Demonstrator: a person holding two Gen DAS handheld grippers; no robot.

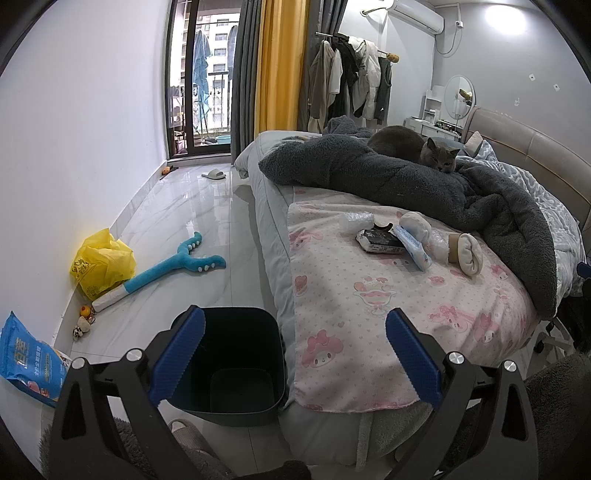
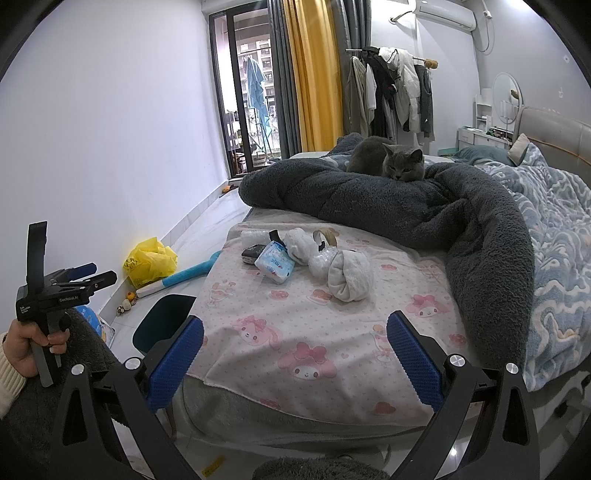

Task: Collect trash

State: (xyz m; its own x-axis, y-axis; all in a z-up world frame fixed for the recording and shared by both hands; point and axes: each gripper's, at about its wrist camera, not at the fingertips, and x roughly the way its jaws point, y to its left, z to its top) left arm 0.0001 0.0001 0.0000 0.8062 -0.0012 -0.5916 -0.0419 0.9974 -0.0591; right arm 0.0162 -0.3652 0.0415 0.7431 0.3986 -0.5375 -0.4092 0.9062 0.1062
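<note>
Trash point(image 2: 303, 254) lies clustered on the bed point(image 2: 332, 332), far of both wide-open, empty grippers: left gripper point(image 1: 295, 350), right gripper point(image 2: 295, 350); bin point(image 1: 229, 362) near left.

Bedroom, plain white wall point(image 1: 74, 147) to the left of the fingers, glossy pale tile floor point(image 1: 192, 221) running ahead. Far end: dark-framed glass balcony door point(image 1: 199, 92), daylight coming through, grey and yellow curtains point(image 1: 280, 62) beside it. Bed point(image 2: 554, 140) ahead and right with padded headboard. Clothes rack point(image 2: 391, 88) behind it, round mirror point(image 1: 459, 96) on a white dresser, air conditioner point(image 1: 417, 13) high on the wall.
</note>
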